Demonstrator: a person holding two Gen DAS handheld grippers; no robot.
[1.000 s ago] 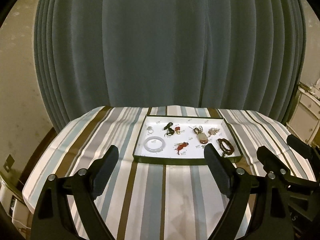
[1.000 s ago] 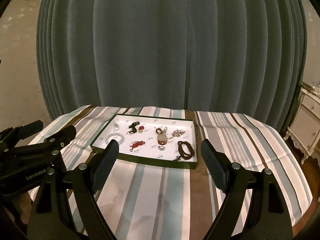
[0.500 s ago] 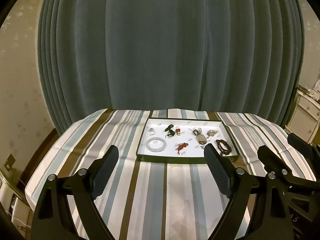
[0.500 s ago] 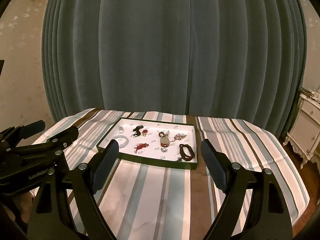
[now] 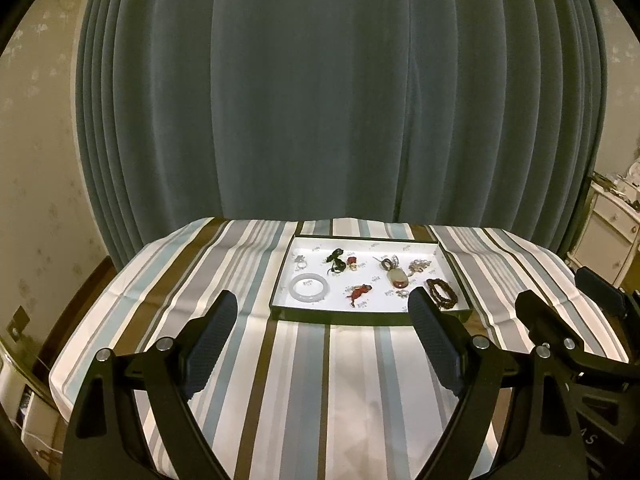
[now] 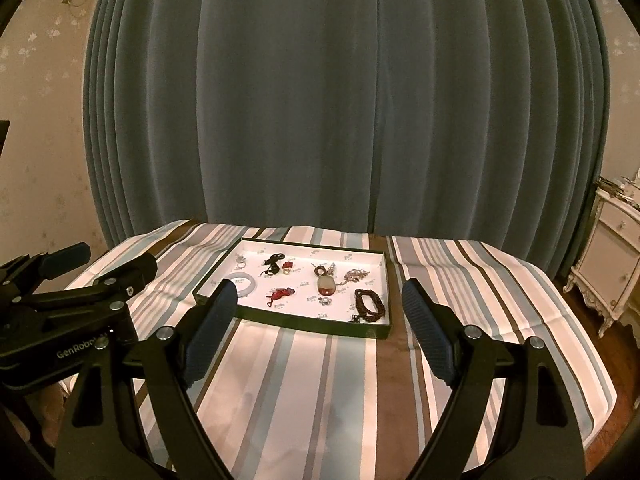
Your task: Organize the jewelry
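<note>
Jewelry tray [image 5: 370,317] near the table's far edge.
Left gripper [image 5: 322,340] and right gripper [image 6: 316,334] both spread wide, grasping nothing.

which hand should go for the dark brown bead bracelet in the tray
Right, probably. The dark brown bead bracelet lies at the green-rimmed tray's right end, nearer the open right tongs; the left tongs face the tray's other half.

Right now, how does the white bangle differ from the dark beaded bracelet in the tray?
The white bangle is a smooth, pale, rigid single ring; the dark beaded bracelet is brown, made of small beads and bunched in several loops. The white bangle lies at the tray's near left, the dark beaded bracelet at its near right. Both lie flat on the tray's white floor, apart from the other pieces, untouched by either gripper.
</note>
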